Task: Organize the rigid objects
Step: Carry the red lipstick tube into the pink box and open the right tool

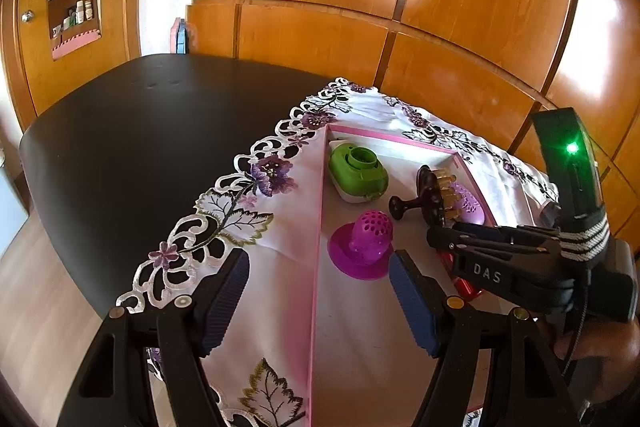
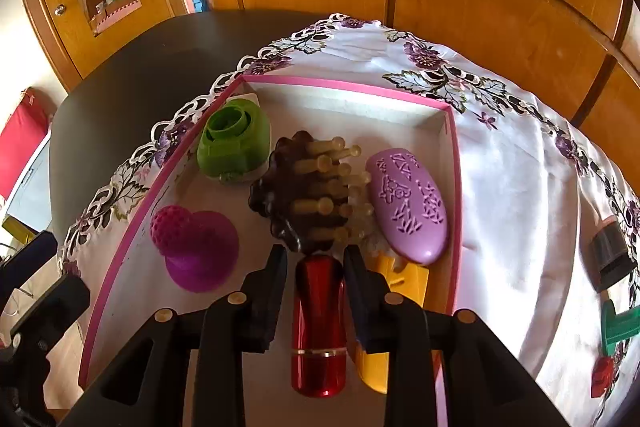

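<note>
Inside the pink-rimmed box (image 2: pixel 454 163) on the worktop's embroidered cloth (image 2: pixel 520 155) we saw a green plastic piece (image 2: pixel 234 143), a magenta perforated cap (image 2: pixel 192 247), a dark knobbed massager (image 2: pixel 304 195), a lilac oval case (image 2: pixel 408 203) and a yellow item (image 2: pixel 400 287), mostly hidden. Our right claw (image 2: pixel 316 259) gripped a red metallic cylinder (image 2: pixel 318 323) low over the box floor. Our left claw (image 1: pixel 320 291) stood open and empty, straddling the box's near wall. Things at the cloth's right edge were cut off.
</note>
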The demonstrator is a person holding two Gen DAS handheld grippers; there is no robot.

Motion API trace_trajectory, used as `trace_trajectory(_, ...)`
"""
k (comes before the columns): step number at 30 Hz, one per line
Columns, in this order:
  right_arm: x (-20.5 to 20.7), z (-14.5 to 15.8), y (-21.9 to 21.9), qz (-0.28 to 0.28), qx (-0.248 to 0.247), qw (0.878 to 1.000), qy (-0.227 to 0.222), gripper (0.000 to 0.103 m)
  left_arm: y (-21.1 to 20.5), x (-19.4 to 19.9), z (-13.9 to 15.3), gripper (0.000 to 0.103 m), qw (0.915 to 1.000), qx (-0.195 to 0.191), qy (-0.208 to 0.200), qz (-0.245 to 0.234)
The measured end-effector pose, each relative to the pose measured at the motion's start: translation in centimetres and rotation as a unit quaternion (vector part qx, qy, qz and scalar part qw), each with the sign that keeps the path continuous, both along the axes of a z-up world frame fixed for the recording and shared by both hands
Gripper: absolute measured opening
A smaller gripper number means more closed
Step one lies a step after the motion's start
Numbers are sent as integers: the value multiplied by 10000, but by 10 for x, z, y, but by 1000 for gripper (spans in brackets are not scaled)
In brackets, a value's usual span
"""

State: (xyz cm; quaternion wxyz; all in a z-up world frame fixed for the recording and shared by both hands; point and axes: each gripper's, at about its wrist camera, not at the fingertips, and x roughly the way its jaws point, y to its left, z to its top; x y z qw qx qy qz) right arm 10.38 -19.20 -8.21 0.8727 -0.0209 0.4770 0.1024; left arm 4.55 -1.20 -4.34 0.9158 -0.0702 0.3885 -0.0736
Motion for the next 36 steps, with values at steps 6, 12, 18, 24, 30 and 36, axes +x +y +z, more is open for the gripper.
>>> trace_trajectory(6, -19, 22, -7, -26, 105, 9991, -420, 35, -3, -3, 5, 73, 10000, 22, -56, -11)
trace_trajectory(12, -36, 44, -23, -184, 218, 9969, -740, 36, -8, -7, 9, 73, 9999, 82, -118, -68)
trace_trajectory(18, -48, 57, -49, -402, 196, 9944, -955, 36, -15, -11, 14, 73, 9996, 166, -177, -163)
trace_trajectory(24, -60, 67, -90, -773, 185, 9903, -1136, 36, -26, -15, 18, 73, 9989, 265, -250, -294)
trace_trajectory(30, -72, 73, -146, -1333, 26, 9834, -1232, 36, -36, -18, 21, 73, 9981, 359, -276, -416)
trace_trajectory(36, -87, 77, -214, -2082, -219, 9696, -1266, 36, -52, -19, 24, 73, 9964, 457, -318, -647)
